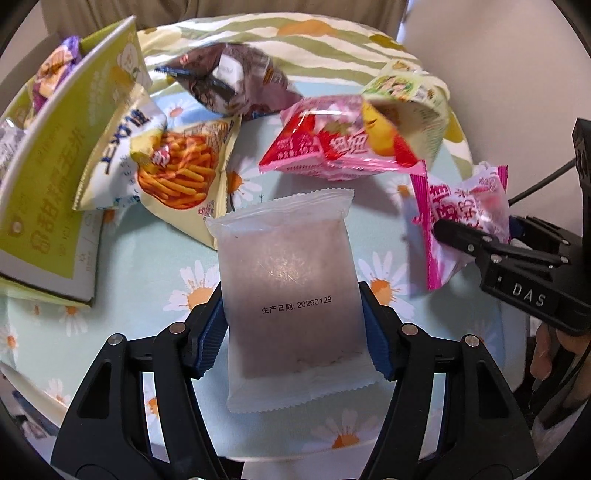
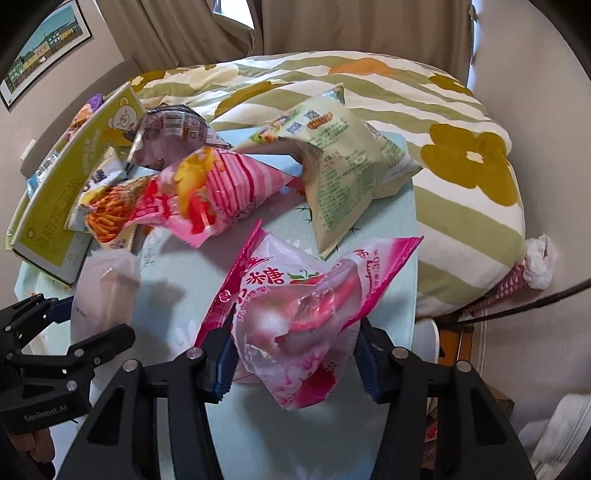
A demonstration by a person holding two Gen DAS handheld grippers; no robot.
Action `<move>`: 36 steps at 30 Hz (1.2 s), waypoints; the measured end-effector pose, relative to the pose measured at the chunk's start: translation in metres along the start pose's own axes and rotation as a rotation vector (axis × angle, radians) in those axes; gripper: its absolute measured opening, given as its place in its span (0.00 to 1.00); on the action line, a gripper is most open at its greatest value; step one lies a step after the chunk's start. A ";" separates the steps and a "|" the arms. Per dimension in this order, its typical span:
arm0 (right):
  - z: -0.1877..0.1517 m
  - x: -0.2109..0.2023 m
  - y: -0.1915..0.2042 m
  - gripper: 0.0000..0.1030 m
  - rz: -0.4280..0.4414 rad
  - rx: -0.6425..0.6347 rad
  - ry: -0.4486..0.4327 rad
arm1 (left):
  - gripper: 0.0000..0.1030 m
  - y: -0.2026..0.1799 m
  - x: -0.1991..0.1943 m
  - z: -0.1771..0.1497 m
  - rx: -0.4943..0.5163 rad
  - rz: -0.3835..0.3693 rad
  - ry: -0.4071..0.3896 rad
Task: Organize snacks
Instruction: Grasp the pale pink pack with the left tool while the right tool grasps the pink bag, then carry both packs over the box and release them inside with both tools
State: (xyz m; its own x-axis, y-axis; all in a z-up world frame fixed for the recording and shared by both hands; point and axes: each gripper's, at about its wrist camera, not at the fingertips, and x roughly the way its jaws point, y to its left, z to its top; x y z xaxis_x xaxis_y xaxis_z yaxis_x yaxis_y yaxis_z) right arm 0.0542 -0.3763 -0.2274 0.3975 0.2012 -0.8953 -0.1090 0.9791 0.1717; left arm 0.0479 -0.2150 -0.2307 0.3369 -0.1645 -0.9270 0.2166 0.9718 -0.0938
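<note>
My left gripper is shut on a frosted white snack packet and holds it above the daisy tablecloth. My right gripper is shut on a pink strawberry candy bag; it shows at the right of the left wrist view. On the table lie an orange-stick snack bag, a brown bag, a pink-red bag and a pale green bag. A green cardboard box stands at the left with packets inside.
A flowered duvet lies behind and to the right of the table. Curtains hang at the back. The table's right edge drops off toward the floor. The left gripper is at the left of the right wrist view.
</note>
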 end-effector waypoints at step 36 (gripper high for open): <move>0.114 -0.090 0.271 0.49 0.139 -0.184 -0.215 | 0.58 0.280 -0.154 0.056 -0.081 0.119 -0.239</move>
State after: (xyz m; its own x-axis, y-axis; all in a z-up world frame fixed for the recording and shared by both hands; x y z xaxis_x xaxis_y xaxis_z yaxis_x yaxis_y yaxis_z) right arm 0.0926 -0.1259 -0.0531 0.5486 0.3536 -0.7577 -0.3308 0.9240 0.1916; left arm 0.1082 0.0728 -0.0936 0.5645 -0.0743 -0.8221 0.0914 0.9954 -0.0272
